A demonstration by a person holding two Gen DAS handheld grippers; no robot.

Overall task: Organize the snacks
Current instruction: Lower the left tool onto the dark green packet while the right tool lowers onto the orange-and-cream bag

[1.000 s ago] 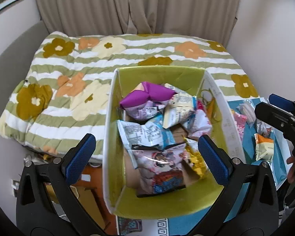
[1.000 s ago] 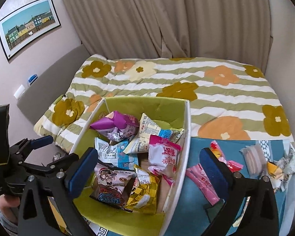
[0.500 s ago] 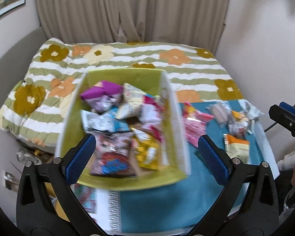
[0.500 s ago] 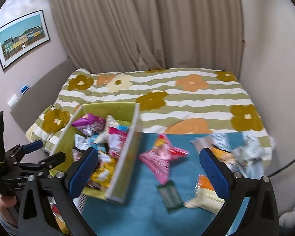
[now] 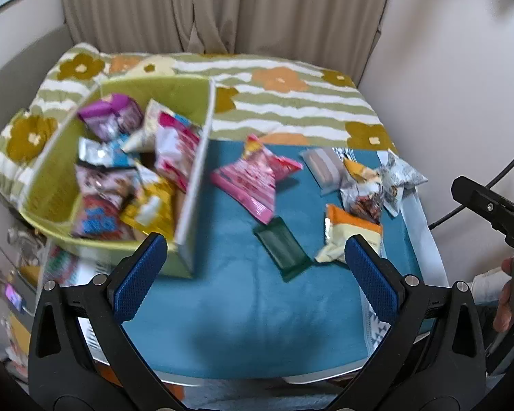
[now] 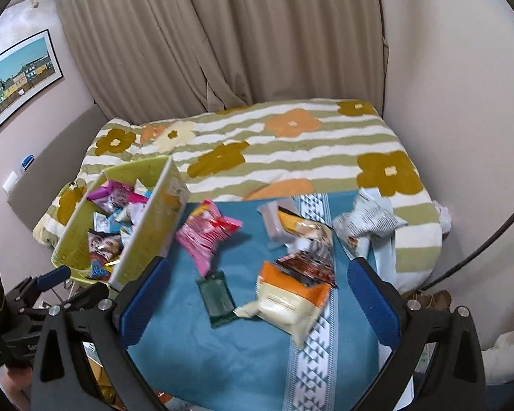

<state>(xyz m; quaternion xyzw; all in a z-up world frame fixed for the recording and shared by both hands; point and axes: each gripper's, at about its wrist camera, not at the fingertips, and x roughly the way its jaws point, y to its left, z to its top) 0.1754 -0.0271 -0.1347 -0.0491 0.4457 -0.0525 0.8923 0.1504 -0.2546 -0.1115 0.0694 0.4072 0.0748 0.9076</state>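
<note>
Though blurred, box (image 5: 192, 185) contents (snacks) indistinct

Place: you are in a bedroom at home.
Bed (image 6: 291, 144): it fills the far side of the room, under a green-and-white striped quilt with orange and mustard flowers.
Curtains (image 6: 222, 34): beige, drawn shut, hanging floor-length behind the bed.
Picture (image 6: 17, 75): a framed print of coloured houses hangs on the wall to your left.
Walls (image 5: 445, 51): plain, pale, close around the bed.
Table (image 5: 257, 308): you are working at a small one at the foot of the bed, covered by a teal cloth, with a green box (image 5: 185, 92) of snacks on it.
</note>
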